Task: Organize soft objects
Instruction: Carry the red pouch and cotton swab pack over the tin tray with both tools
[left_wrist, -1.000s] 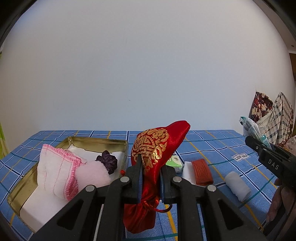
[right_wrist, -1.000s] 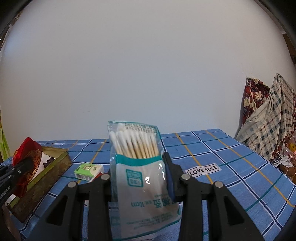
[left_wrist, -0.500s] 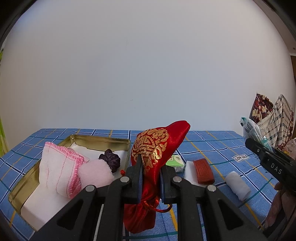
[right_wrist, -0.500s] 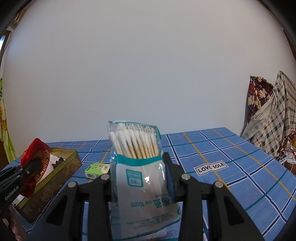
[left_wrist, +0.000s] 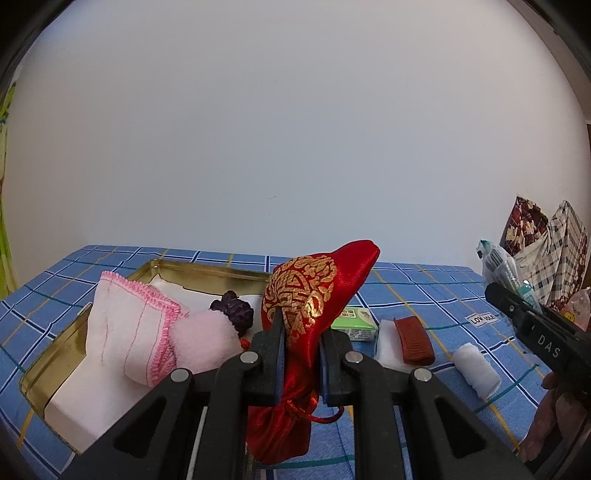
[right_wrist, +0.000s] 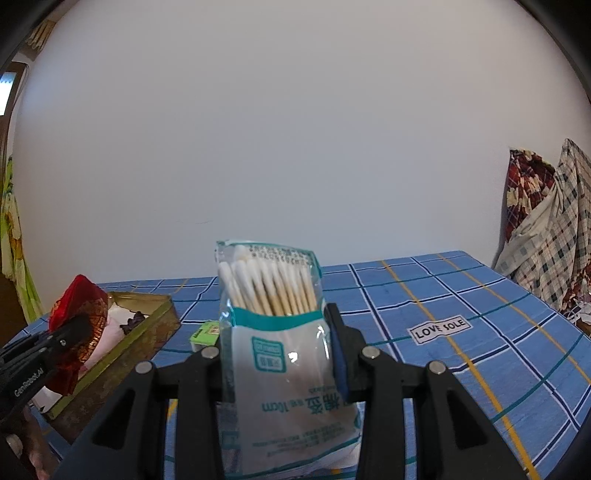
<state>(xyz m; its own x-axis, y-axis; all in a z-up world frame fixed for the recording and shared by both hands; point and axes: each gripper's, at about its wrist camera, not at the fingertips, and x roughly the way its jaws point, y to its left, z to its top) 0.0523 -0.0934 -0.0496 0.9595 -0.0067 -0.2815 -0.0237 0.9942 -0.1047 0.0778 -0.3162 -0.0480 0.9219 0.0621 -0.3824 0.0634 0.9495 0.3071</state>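
Observation:
My left gripper (left_wrist: 300, 336) is shut on a red pouch with gold embroidery (left_wrist: 314, 295), held above the blue checked cloth, just right of a gold tin tray (left_wrist: 207, 268). The tray holds a white cloth with pink trim (left_wrist: 129, 332), a pink fluffy ball (left_wrist: 205, 341) and a dark purple scrunchie (left_wrist: 234, 314). My right gripper (right_wrist: 275, 332) is shut on a clear bag of cotton swabs (right_wrist: 273, 325), held upright. The pouch (right_wrist: 79, 306) and tray (right_wrist: 147, 328) show at the left of the right wrist view.
On the cloth lie a green box (left_wrist: 354, 325), a white pad (left_wrist: 388, 345) with a brick-red comb (left_wrist: 413, 341) on it, and a white gauze roll (left_wrist: 476, 369). A "LOVE SOLE" label (right_wrist: 439, 328) marks the cloth. Plaid fabric (right_wrist: 546, 240) hangs at the right.
Both grippers have risen slightly with their loads; the table sits a little lower in both views. Grips are unchanged.

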